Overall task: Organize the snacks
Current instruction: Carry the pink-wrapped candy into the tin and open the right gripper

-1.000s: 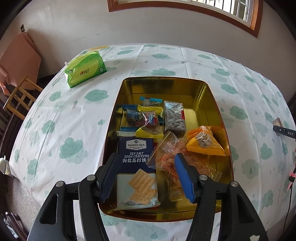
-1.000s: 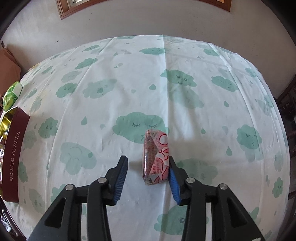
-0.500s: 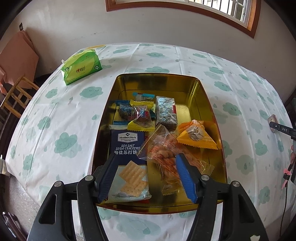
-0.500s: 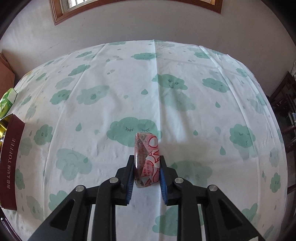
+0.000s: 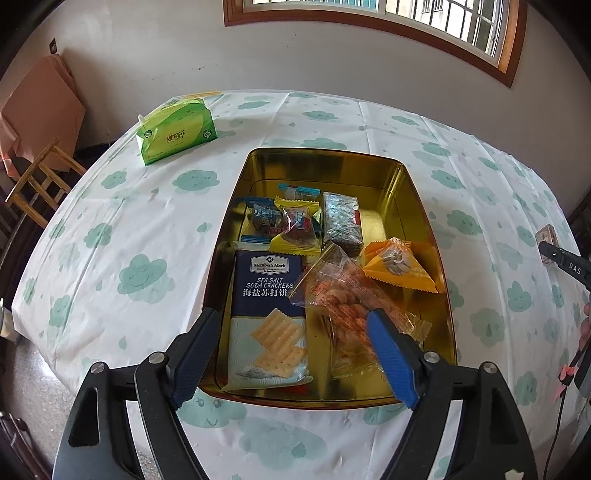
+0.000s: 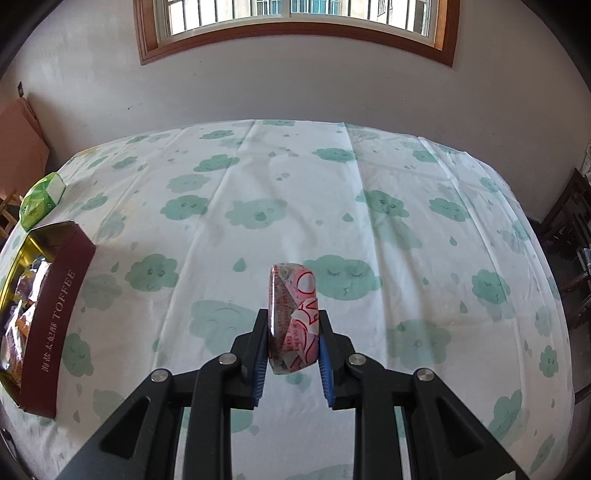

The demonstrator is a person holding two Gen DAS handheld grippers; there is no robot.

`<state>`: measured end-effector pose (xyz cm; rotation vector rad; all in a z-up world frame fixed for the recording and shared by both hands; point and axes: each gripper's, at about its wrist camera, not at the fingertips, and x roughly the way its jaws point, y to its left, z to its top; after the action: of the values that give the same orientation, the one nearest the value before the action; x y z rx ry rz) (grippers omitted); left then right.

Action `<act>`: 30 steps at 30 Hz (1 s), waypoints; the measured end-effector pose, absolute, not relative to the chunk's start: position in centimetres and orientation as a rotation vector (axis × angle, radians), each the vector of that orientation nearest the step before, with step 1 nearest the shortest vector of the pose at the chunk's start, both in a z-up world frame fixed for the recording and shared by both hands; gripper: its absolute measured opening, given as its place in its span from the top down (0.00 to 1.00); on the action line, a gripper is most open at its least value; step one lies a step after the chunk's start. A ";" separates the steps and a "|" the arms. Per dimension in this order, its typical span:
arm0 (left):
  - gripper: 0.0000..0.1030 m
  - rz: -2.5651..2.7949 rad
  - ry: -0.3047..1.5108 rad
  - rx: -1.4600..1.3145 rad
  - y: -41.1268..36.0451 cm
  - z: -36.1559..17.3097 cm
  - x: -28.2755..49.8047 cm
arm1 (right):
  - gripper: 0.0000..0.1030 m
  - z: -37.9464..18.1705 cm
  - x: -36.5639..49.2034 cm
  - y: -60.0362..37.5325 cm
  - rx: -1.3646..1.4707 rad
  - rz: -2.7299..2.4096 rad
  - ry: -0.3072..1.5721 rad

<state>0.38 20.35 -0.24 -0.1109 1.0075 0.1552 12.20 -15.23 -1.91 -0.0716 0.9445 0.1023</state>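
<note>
1. The biggest change is on the right: the right gripper (image 6: 291,350) has clamped its two blue pads on the pink-and-red wrapped snack (image 6: 293,317). The snack now hangs clear of the cloud-print tablecloth (image 6: 406,229); a second ago it lay flat on the cloth between spread fingers. Judged from this, the pick-up is done and only the carry to the toffee tin (image 6: 55,314) and the drop remain. The tin sits well to the left of the held snack in the right wrist view.

2. The right wrist view has also tilted up. The window (image 6: 295,33) fills the top of the frame, where earlier only a strip of its sill showed. The tin's maroon wall now shows more of its length.

3. On the left, the left gripper (image 5: 295,354) hovers over the near end of the toffee tin (image 5: 413,177). Its jaws have just been opening and now stand wide apart with nothing pinched. The soda cracker pack (image 5: 267,314) and the clear bag of orange snacks (image 5: 343,306) lie in the tin beneath the gap.

4. Smallest: the tin's contents look unmoved. The orange triangular packet (image 5: 399,266) lies at the tin's right side, and the green tissue pack (image 5: 177,131) lies beyond the tin's far left corner.
</note>
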 end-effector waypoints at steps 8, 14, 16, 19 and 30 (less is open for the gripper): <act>0.18 0.191 0.989 -0.129 21.3 0.3 -0.5 | 0.77 -0.2 9.9 -11.8 -0.066 0.188 0.907; 0.17 0.226 0.973 -0.144 22.3 0.6 -0.9 | 0.77 0.6 9.0 -10.7 -0.053 0.215 0.895; 0.17 0.235 0.973 -0.153 22.5 0.6 -1.0 | 0.77 0.6 8.8 -10.3 -0.054 0.226 0.897; 0.17 0.242 0.977 -0.175 23.0 0.6 -1.1 | 0.77 0.5 8.4 -9.3 -0.048 0.253 0.906; 0.17 0.291 0.966 -0.213 25.0 0.8 -2.1 | 0.77 0.8 6.1 -2.6 -0.084 0.409 0.904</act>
<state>-2.13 25.00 0.78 -0.2135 0.9660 0.2915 6.14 -2.60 0.82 -0.0841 0.9038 0.4086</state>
